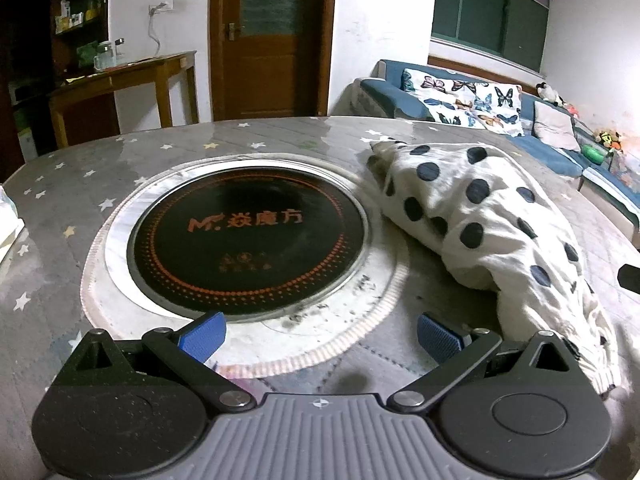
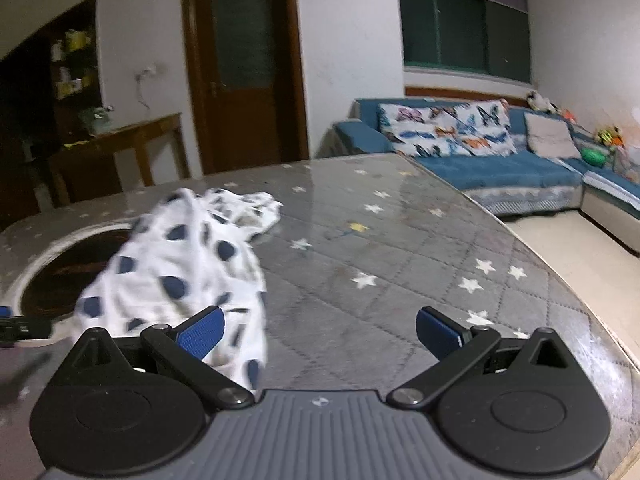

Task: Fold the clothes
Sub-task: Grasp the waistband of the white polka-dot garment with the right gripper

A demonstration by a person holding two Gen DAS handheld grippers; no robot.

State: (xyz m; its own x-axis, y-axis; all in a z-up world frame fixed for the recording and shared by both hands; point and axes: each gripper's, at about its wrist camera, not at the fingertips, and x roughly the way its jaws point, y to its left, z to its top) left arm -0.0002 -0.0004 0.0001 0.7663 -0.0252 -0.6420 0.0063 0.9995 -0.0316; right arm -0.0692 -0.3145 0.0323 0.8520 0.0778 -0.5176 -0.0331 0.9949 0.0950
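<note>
A living room in a home.

A blue corner sofa [image 2: 500, 168] sits at the right of the frame, carrying a butterfly-print cushion [image 2: 444, 130] and soft toys [image 1: 550, 92], under a dark window [image 2: 464, 44]. A brown wooden door [image 1: 270, 36] fills the upper centre, with a wooden side table [image 1: 132, 76] and cluttered shelves [image 1: 76, 12] at the upper left. In the foreground is a dining table [image 2: 400, 256] covered in a grey star-patterned cloth, a round black cooktop [image 1: 248, 236] set into it.

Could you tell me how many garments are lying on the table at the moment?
1: a crumpled white cloth garment with dark blue polka dots, lying on the grey star-patterned table just right of the round black inset hob. Whether anything lies beneath it cannot be seen.
</note>
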